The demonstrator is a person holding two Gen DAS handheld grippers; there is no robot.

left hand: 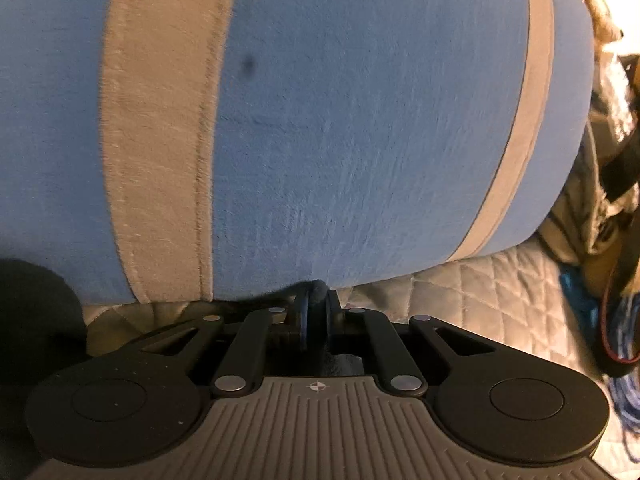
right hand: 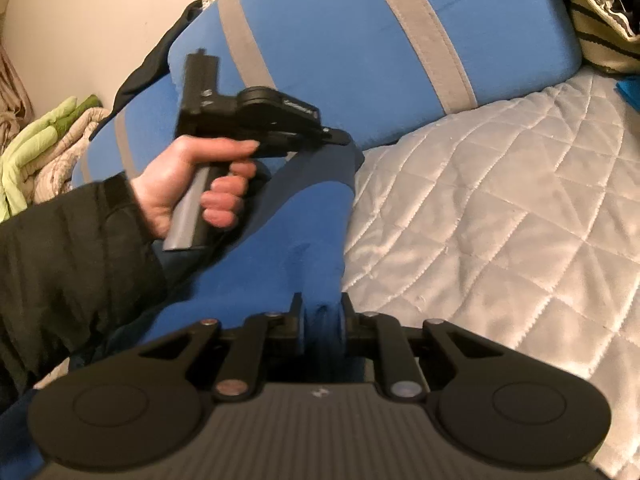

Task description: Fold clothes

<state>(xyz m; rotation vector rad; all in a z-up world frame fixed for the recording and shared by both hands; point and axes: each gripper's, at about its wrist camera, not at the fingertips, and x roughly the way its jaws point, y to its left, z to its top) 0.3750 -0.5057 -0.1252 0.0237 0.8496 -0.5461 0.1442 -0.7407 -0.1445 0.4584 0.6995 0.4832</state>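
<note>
Two claws, both clamped: left gripper point(left hand: 315, 312) pinches the blue garment's point(left hand: 340, 120) near hem, right gripper point(right hand: 323, 332) bites a bunched corner of same cloth. Garment w/ grey stripes point(left hand: 156, 140) drapes across the quilted bedspread point(right hand: 500, 208). Looks soft, fleecy, light but floppy; prob. best gripped at edges/corners, kept taut.

A pale quilted bedspread point(right hand: 500, 208) with diamond stitching covers the bed, warm light glancing off it; a plain cream wall point(right hand: 100, 28) rises behind, bedding point(right hand: 44, 148) heaped at its foot.
</note>
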